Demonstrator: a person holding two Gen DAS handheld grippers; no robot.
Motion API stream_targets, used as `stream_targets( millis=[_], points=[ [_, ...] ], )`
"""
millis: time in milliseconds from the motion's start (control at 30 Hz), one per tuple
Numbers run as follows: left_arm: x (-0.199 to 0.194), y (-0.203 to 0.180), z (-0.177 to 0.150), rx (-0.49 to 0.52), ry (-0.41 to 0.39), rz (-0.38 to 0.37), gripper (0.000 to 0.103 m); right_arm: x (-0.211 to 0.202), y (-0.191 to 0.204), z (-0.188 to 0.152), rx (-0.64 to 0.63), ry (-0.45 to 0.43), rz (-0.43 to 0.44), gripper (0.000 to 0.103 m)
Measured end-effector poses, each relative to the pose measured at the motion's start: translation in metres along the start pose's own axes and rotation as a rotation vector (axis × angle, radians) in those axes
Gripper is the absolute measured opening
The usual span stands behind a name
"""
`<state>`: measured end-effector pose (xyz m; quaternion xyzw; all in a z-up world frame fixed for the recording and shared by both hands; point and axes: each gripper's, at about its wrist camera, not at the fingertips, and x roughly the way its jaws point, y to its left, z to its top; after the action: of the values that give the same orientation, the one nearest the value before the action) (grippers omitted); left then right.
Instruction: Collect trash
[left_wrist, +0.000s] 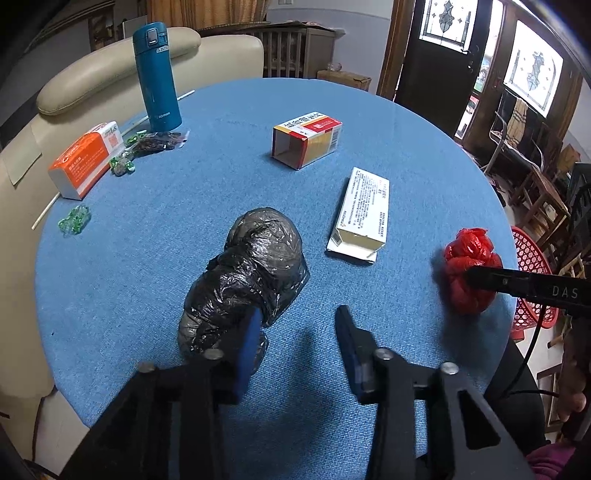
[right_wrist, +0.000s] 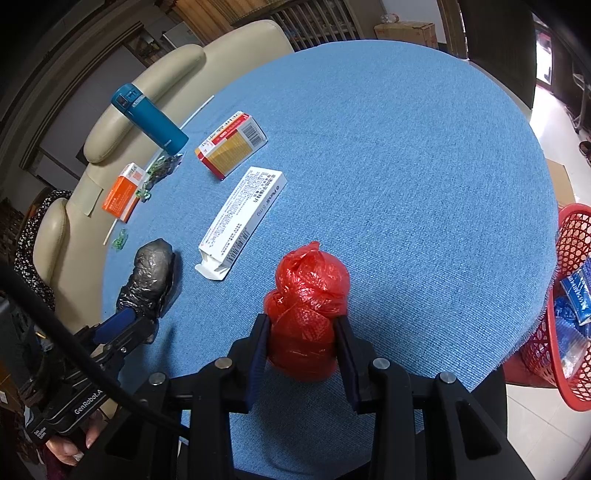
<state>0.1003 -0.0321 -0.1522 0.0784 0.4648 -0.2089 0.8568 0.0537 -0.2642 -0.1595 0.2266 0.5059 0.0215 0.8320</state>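
Gripping the red bag (right_wrist: 308, 310), the right tongs (right_wrist: 302, 354) have both fingers pressed against its sides, low over the blue table (right_wrist: 406, 184). Left tongs (left_wrist: 295, 332) stand open, holding nothing; the black bag (left_wrist: 247, 273) lies touching the left finger (left_wrist: 249, 347), not between the two. Ahead of the left tongs lie a white box (left_wrist: 364, 214) and, farther off, an open-ended yellow box (left_wrist: 306, 138). Far left of them stand a teal flask (left_wrist: 157, 75) and an orange box (left_wrist: 86, 158). Right of the right tongs, beyond the table edge, sits a red basket (right_wrist: 570, 306).
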Motion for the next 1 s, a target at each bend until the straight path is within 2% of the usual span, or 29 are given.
stream_targets(
  millis=[67,133,200,500,1000],
  points=[
    [0.001,0.001,-0.001,-0.006,0.004,-0.008,0.026,0.0,0.0,0.0,0.0,0.0,-0.001,0.038],
    [0.002,0.002,-0.001,-0.008,0.002,-0.006,0.024,0.0,0.0,0.0,-0.002,0.0,-0.002,0.038],
    [0.003,0.002,-0.002,-0.007,-0.001,-0.001,0.014,0.001,0.0,0.0,-0.003,0.0,-0.004,0.038],
    [0.003,0.012,-0.002,-0.031,-0.009,0.012,0.009,0.003,0.001,0.0,-0.006,0.003,-0.01,0.038],
    [-0.015,0.026,0.002,-0.06,-0.057,-0.001,0.009,0.001,0.002,-0.001,-0.003,0.005,-0.01,0.038]
  ],
)
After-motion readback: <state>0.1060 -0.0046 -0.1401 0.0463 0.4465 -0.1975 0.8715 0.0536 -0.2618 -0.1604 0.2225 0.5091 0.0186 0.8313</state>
